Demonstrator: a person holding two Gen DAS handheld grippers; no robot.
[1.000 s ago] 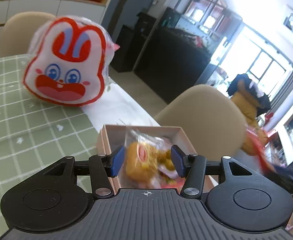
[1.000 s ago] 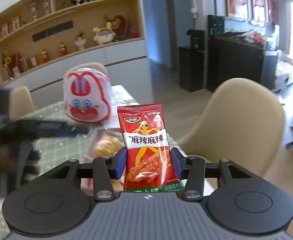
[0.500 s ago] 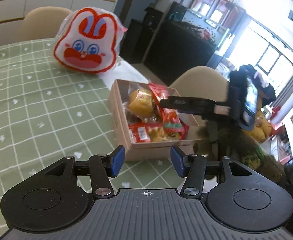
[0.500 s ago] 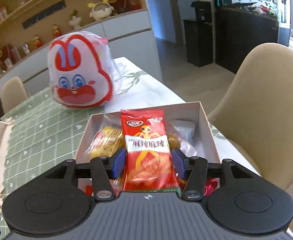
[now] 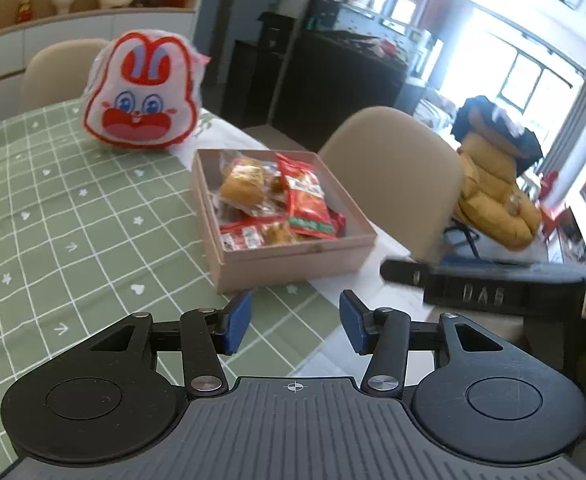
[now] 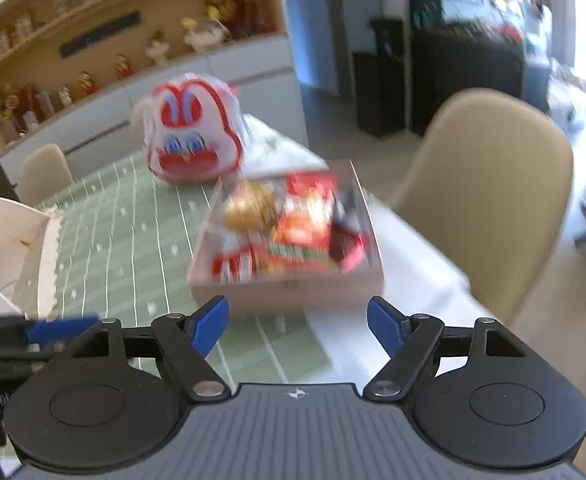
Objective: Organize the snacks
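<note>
Both tools are hanging spread and empty – left tool (image 5: 293, 322), right tool (image 6: 297, 326) – while the box (image 5: 293, 256) of snacks (image 5: 307, 204) is sitting at twelve o'clock on the surface (image 5: 73, 240), so the next pick wants a slow, square approach.

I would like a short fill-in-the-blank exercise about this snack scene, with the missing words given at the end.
1. The snack packets lie inside the ____ box.
2. The bag behind the box shows a ____ face.
3. The right gripper is open and holds ____.
4. The tablecloth has a ____ checked pattern.

Missing words: cardboard; rabbit; nothing; green
</note>
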